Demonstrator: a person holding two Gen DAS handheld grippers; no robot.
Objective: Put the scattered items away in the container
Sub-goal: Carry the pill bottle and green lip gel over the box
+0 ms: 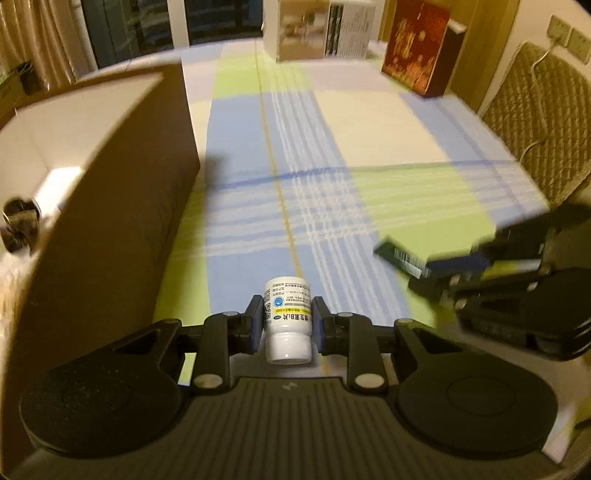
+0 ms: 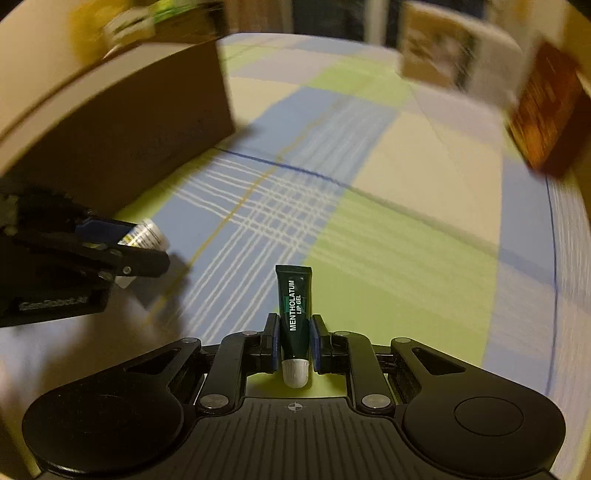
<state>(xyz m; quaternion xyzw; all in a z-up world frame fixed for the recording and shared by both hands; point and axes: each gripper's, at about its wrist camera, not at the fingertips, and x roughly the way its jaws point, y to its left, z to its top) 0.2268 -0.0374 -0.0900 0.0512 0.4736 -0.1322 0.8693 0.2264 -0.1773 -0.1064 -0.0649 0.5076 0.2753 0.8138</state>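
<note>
A white pill bottle (image 1: 287, 320) with a printed label is clamped between the pads of my left gripper (image 1: 287, 317), cap toward the camera, above the checked tablecloth. A dark green lip gel tube (image 2: 295, 314) with a white cap sits in my right gripper (image 2: 294, 338), which is shut on it. The brown cardboard box (image 1: 122, 184) stands to the left in both views, its open white inside showing in the left wrist view. From the right wrist view, the left gripper (image 2: 144, 247) holds the bottle (image 2: 147, 232) near the box wall (image 2: 129, 125). The right gripper (image 1: 443, 266) appears at the left view's right edge.
A checked blue, green and cream tablecloth (image 1: 332, 166) covers the table. A white printed carton (image 1: 317, 29) and a dark red box (image 1: 417, 55) stand at the far end. A quilted chair back (image 1: 535, 122) is at the right. A dark shiny item (image 1: 20, 225) lies inside the box.
</note>
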